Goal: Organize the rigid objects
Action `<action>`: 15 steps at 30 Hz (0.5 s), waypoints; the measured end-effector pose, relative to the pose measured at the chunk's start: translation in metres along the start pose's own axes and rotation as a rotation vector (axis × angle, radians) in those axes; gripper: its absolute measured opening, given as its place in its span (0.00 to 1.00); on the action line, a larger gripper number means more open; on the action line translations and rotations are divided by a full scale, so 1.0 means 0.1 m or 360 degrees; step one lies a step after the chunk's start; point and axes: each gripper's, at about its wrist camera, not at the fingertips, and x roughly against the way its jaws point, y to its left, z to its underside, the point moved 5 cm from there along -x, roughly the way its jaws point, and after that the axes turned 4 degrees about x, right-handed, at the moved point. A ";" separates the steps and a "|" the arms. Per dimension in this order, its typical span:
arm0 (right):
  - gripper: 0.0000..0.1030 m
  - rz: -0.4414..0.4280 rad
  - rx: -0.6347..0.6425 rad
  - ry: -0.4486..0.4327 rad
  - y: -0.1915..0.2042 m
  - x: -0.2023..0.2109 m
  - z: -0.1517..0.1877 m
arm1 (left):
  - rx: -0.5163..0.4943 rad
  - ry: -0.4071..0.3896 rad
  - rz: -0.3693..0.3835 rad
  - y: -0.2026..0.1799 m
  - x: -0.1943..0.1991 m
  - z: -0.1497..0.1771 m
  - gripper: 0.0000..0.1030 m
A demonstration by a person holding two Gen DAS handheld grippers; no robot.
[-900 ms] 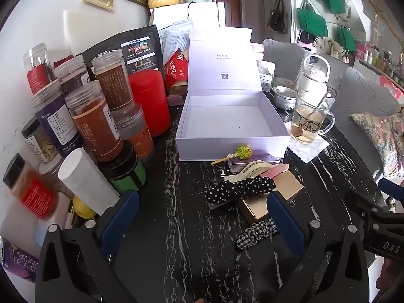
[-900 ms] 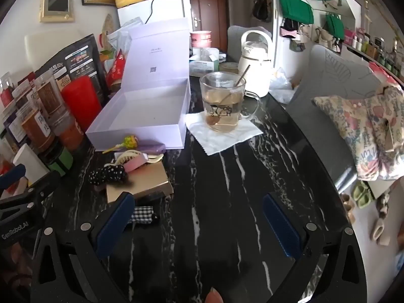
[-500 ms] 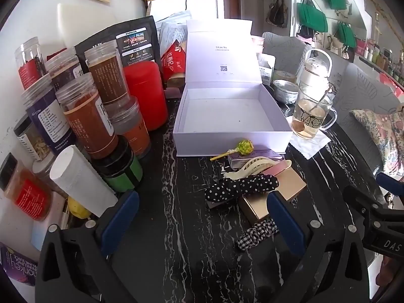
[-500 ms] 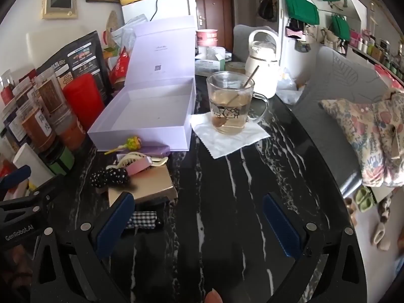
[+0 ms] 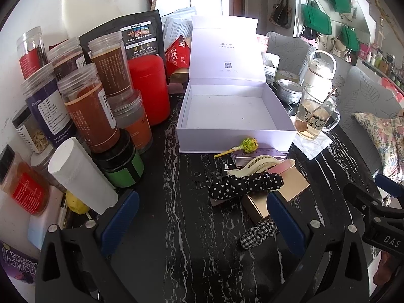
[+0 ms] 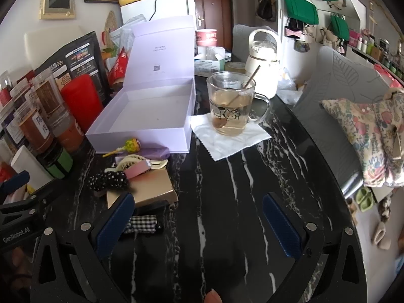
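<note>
Black marble table [image 5: 176,227] with white veins. Lavender box [image 5: 234,116], lid up, nothing inside, sits mid-table with a red canister [image 5: 149,88] and jars to its left. Glass mug [image 6: 231,106] on a napkin just right of the box. Gold box [image 5: 290,189] in front of it, under a polka-dot scrunchie [image 5: 245,186], cream hair claw [image 5: 260,162] and pink block. Lollipop [image 5: 248,145] touching the box front. Checked scrunchie [image 5: 257,234] nearest. Left gripper [image 5: 202,217] and right gripper [image 6: 197,224] both spread wide, gripping nothing, above the table.
</note>
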 end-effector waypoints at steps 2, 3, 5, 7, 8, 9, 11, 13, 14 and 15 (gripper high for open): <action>1.00 0.0000 0.0000 0.0004 0.00 -0.01 0.01 | 0.0002 0.0008 0.0002 0.01 -0.01 0.00 1.00; 1.00 0.0000 0.0000 0.0004 0.00 -0.01 0.01 | 0.0001 0.0008 0.0001 0.01 -0.01 0.01 1.00; 1.00 0.0001 -0.0005 -0.0002 0.00 0.00 0.02 | 0.0002 0.0006 0.0001 0.01 0.00 0.01 1.00; 1.00 -0.0002 -0.0011 0.0003 -0.01 -0.01 0.03 | 0.0005 0.0012 0.0007 0.00 0.00 0.01 1.00; 1.00 -0.0004 -0.0012 0.0003 -0.01 -0.01 0.03 | 0.0007 0.0013 0.0010 0.01 0.00 0.02 1.00; 1.00 -0.0002 -0.0011 0.0002 -0.01 0.00 0.03 | 0.0009 0.0010 0.0011 0.01 0.01 0.02 1.00; 1.00 0.0001 -0.0012 -0.0006 -0.01 0.01 0.03 | 0.0012 0.0007 0.0010 0.01 0.02 0.02 1.00; 1.00 -0.0002 -0.0015 -0.0010 -0.02 0.02 0.04 | 0.0019 0.0003 0.0009 0.02 0.04 0.02 1.00; 1.00 -0.0003 -0.0016 -0.0011 -0.02 0.02 0.03 | 0.0022 0.0004 0.0010 0.03 0.04 0.02 1.00; 1.00 -0.0002 -0.0015 -0.0013 -0.02 0.02 0.04 | 0.0024 0.0006 0.0012 0.03 0.04 0.02 1.00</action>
